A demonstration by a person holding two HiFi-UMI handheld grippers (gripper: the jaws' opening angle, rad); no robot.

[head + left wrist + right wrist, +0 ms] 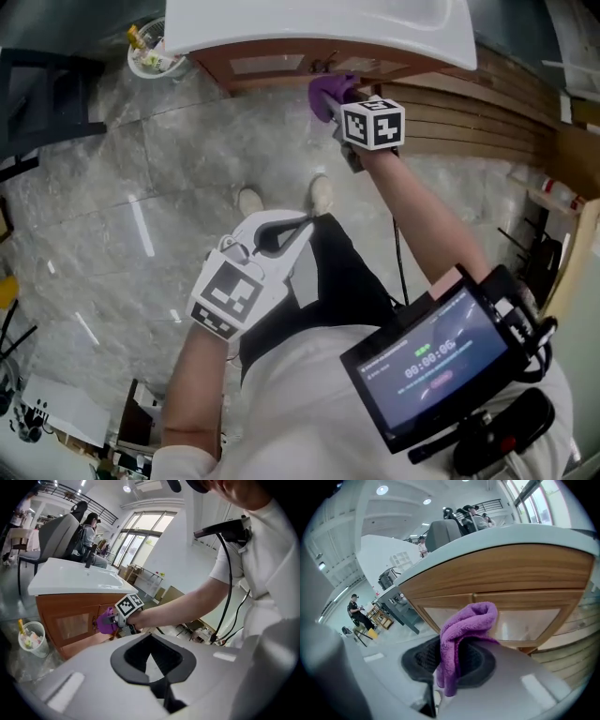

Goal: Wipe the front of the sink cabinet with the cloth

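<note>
Standing over the job, the person faces the sink cabinet [281, 64], whose wooden front with its pale inset door panels sits under the overhanging white basin [319, 23]. A small white pail [150, 56] holding bits of rubbish stands on the marble floor, just beside the cabinet's left corner.

The purple cloth [464, 630] is up at the cabinet front, near the seam between the two doors and just below the basin's lip. The right gripper [330, 101] has its jaws clamped on the cloth. A bunched fold rises out between them and a loose tail hangs down. From the left gripper view the fold looks pressed to the wood, but no view settles whether it truly touches.

The left gripper [295, 225] hangs well apart from the cabinet, low by the person's legs. Its jaws are closed tip to tip with nothing between them, so it plays no part here.

By the look of it the wiping step itself is in hand, at the upper middle of the front. The next move seems to call for firm pressure of the fold against the panel, then a sideways sweep along the doors. The grip should hold tight enough that the cloth does not drag out of the jaws.
</note>
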